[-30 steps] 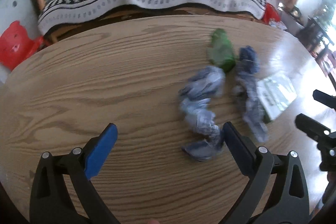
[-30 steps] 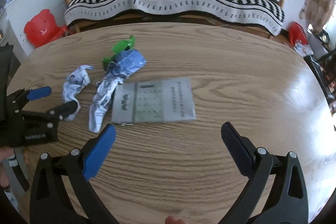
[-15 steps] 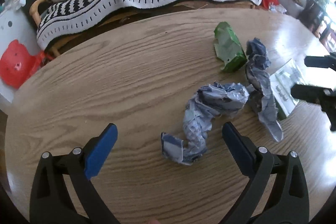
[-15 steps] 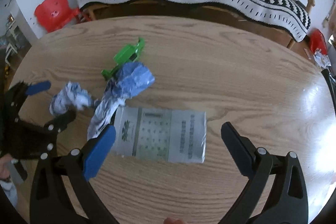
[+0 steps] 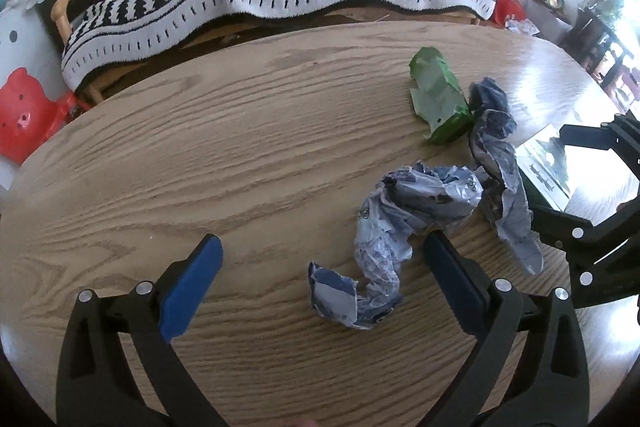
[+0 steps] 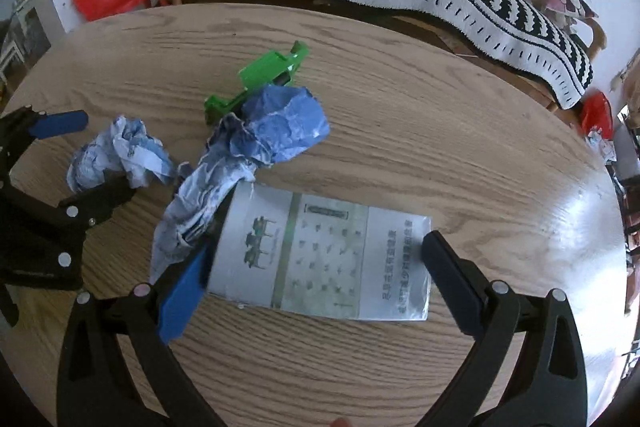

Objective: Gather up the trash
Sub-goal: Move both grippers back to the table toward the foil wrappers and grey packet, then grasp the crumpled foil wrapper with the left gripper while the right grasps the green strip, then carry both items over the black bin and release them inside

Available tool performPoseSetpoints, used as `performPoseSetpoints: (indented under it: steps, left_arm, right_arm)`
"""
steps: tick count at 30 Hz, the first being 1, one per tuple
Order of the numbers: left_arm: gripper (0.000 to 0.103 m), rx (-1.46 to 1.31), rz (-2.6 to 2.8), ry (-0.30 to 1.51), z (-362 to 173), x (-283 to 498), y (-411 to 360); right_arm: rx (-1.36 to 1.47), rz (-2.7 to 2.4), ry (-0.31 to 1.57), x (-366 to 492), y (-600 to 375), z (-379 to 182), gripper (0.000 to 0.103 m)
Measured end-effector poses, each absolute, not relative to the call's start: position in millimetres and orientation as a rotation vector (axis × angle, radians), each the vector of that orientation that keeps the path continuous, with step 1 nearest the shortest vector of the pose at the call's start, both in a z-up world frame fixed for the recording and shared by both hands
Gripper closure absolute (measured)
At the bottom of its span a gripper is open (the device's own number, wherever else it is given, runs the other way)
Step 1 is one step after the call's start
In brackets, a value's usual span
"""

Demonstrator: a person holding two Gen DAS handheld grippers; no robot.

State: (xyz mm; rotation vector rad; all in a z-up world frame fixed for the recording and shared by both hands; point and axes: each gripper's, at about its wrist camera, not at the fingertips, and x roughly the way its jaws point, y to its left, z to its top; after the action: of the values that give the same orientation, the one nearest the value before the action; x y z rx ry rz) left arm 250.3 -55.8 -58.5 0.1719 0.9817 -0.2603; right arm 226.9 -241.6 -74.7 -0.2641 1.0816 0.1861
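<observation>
Both tongs have dropped closer to the counter. The right tongs, spread, now straddle the leaflet; the left tongs, spread, frame the crumpled paper. Only the left view shows its torn end, probably untouched.

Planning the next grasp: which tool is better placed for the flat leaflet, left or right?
Right. The right tool is open with its fingers either side of the flat leaflet. The left tool is open around a crumpled blue-white wrapper instead.
</observation>
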Motion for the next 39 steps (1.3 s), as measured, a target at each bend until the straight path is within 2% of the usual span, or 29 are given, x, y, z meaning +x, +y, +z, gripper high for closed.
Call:
performPoseSetpoints:
  steps: [4,5,6,7,8,9,10,13,22,30,39]
  left_arm:
    - [0.006,0.189,-0.299,0.971,-59,247,-60]
    - [0.009,0.185,-0.304,0.96,-58,246,-61]
    - [0.023,0.187,-0.311,0.937,-57,243,-62]
    - [0.041,0.185,-0.311,0.913,-55,240,-63]
    - [0.083,0.187,-0.268,0.889,-51,238,-63]
    - [0.083,0.177,-0.26,0.893,-51,238,-63]
    - [0.084,0.166,-0.265,0.899,-50,237,-64]
    - [0.084,0.147,-0.282,0.915,-47,229,-68]
    - [0.084,0.113,-0.308,0.879,-12,186,-76]
    - [0.084,0.149,-0.369,0.878,3,149,-98]
    - [0.084,0.173,-0.441,0.878,12,118,-122]
  right_arm:
    - [-0.26,0.197,1.045,219,-248,-75,0.008]
    - [-0.26,0.198,1.042,216,-250,-74,0.008]
    - [-0.261,0.197,1.036,214,-251,-73,0.011]
    - [-0.274,0.187,1.014,209,-252,-70,0.022]
    - [-0.296,0.175,0.998,204,-252,-66,0.032]
    - [-0.311,0.168,0.986,200,-252,-62,0.046]
    - [-0.307,0.173,0.973,196,-254,-57,0.054]
    - [-0.272,0.172,0.926,181,-265,-35,0.07]
    - [-0.113,0.082,0.843,124,-330,12,0.089]
    - [0.111,0.002,0.828,67,-396,24,0.091]
    - [0.162,-0.076,0.766,14,-416,50,0.091]
